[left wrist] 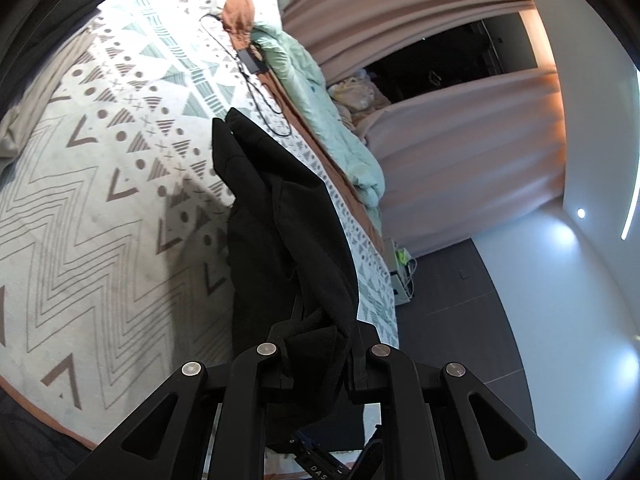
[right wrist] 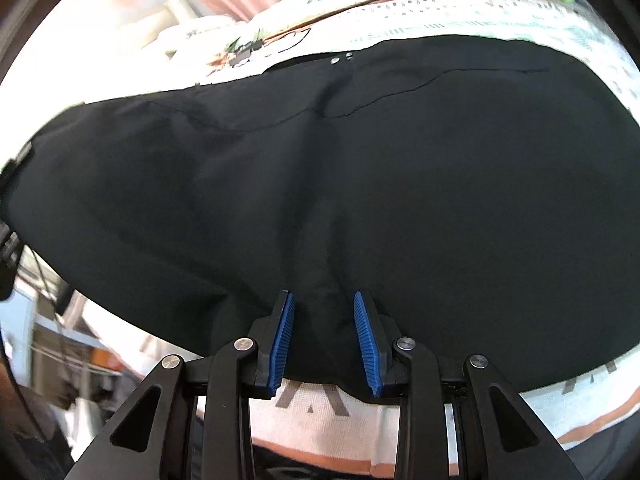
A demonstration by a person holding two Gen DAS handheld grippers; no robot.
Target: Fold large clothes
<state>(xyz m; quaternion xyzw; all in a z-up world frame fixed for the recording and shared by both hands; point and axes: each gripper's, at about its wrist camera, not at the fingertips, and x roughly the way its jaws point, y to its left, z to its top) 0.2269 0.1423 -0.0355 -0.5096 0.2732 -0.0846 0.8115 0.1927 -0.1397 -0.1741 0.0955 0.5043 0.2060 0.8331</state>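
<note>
A large black garment point(right wrist: 360, 184) lies spread across a patterned bedspread point(right wrist: 460, 24); two small metal snaps sit at its far edge. My right gripper point(right wrist: 325, 304) is low over the near hem, its blue-padded fingers point(right wrist: 285, 332) apart with a ridge of black cloth between them, not pinched. In the left wrist view, my left gripper point(left wrist: 320, 344) is shut on a bunched part of the black garment point(left wrist: 280, 216), which hangs and drapes forward over the bedspread point(left wrist: 100, 208). Cloth hides the left fingertips.
A mint quilt point(left wrist: 328, 120) and a brown pillow point(left wrist: 240, 12) lie along the bed's far side, with a black cable and small device point(left wrist: 252, 60). Pink curtains point(left wrist: 440, 152) and dark floor point(left wrist: 460, 312) lie beyond the bed. A grey garment point(left wrist: 36, 92) lies at the left.
</note>
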